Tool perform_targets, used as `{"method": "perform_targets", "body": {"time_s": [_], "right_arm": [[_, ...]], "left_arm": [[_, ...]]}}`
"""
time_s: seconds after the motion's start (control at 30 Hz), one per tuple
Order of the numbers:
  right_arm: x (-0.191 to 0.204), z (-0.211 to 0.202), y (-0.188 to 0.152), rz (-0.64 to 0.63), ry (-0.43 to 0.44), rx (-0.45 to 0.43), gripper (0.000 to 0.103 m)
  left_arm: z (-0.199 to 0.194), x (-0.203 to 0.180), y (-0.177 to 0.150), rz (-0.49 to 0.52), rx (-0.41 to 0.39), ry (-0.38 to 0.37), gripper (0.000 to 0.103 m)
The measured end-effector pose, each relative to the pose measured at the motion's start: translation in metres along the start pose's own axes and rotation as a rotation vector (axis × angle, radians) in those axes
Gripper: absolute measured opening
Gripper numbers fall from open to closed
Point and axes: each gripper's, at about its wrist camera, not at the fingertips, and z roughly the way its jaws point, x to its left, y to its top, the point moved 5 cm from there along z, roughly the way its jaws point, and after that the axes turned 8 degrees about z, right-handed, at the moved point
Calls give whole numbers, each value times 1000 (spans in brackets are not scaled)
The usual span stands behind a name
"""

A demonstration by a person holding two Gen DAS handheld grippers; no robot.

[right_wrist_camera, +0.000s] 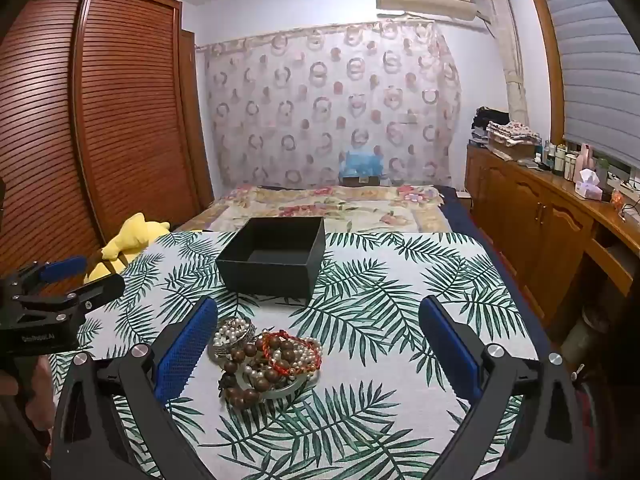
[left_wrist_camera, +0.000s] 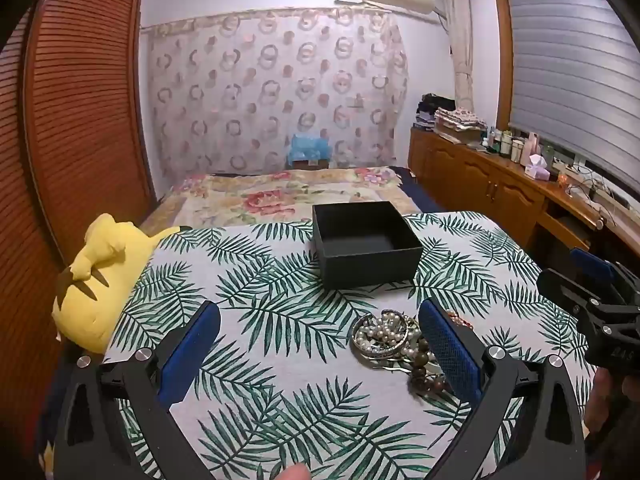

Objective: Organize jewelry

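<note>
A pile of jewelry [left_wrist_camera: 394, 342] lies on the leaf-print tablecloth [left_wrist_camera: 280, 320]: pearl strands, silver bangles, dark wooden beads. In the right wrist view the pile [right_wrist_camera: 266, 358] also shows a red cord bracelet [right_wrist_camera: 280, 350]. An open, empty black box [left_wrist_camera: 366, 244] stands behind the pile, also in the right wrist view [right_wrist_camera: 276, 256]. My left gripper [left_wrist_camera: 320, 344] is open and empty, with the pile just inside its right finger. My right gripper [right_wrist_camera: 320, 344] is open and empty, with the pile just inside its left finger. Each gripper shows in the other's view [left_wrist_camera: 596, 300] [right_wrist_camera: 52, 292].
A yellow plush toy [left_wrist_camera: 100, 280] lies at the table's left edge. A bed with a floral cover [left_wrist_camera: 280, 196] is beyond the table. A wooden wardrobe [left_wrist_camera: 80, 112] stands on the left, and a wooden cabinet [left_wrist_camera: 500, 184] with bottles and clothes on the right.
</note>
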Motion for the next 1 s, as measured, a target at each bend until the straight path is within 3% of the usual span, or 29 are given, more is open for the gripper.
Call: {"method": "perform_targets", "body": {"time_s": [1.0], "right_arm": [[0, 1, 0, 5, 0, 8, 101]], "left_arm": [[0, 1, 0, -12, 4, -2, 96]]}}
